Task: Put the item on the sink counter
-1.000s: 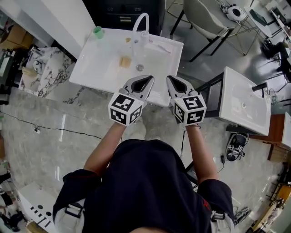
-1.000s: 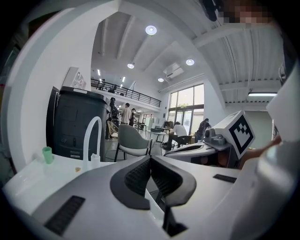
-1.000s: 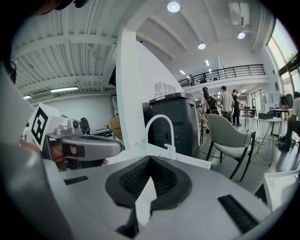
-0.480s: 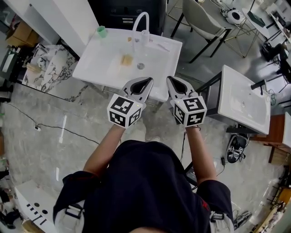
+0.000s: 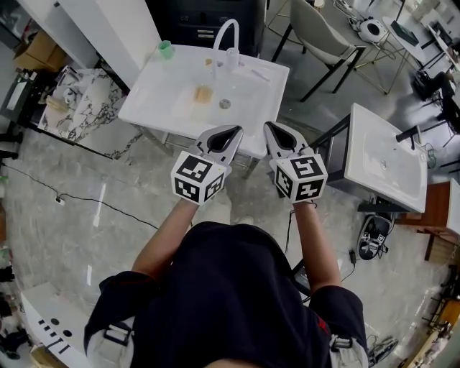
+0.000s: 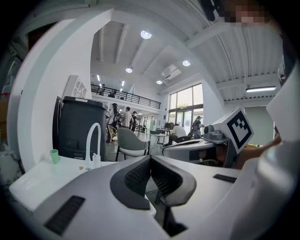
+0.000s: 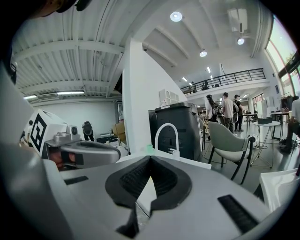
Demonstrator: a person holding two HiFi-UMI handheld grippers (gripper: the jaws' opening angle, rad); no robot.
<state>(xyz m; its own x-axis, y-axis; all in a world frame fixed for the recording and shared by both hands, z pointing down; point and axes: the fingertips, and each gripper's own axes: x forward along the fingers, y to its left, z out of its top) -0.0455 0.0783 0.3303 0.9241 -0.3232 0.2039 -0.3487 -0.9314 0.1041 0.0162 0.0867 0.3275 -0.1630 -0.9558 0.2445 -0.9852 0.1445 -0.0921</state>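
A white sink counter stands ahead of me with a curved white faucet at its back. A green cup sits on its far left corner, and a yellowish sponge lies in the basin beside the drain. My left gripper and right gripper hang side by side just before the counter's front edge. Both are shut with nothing between the jaws. The left gripper view shows the faucet and cup beyond the shut left gripper. The right gripper faces the same faucet.
A second white sink stands to the right and a grey chair at the back right. A dark cabinet is behind the counter, and a marble slab lies to the left. A thin cable runs across the floor.
Both grippers stay shut and keep their place. The sink counter drifts slightly right in the head view as the camera shifts.
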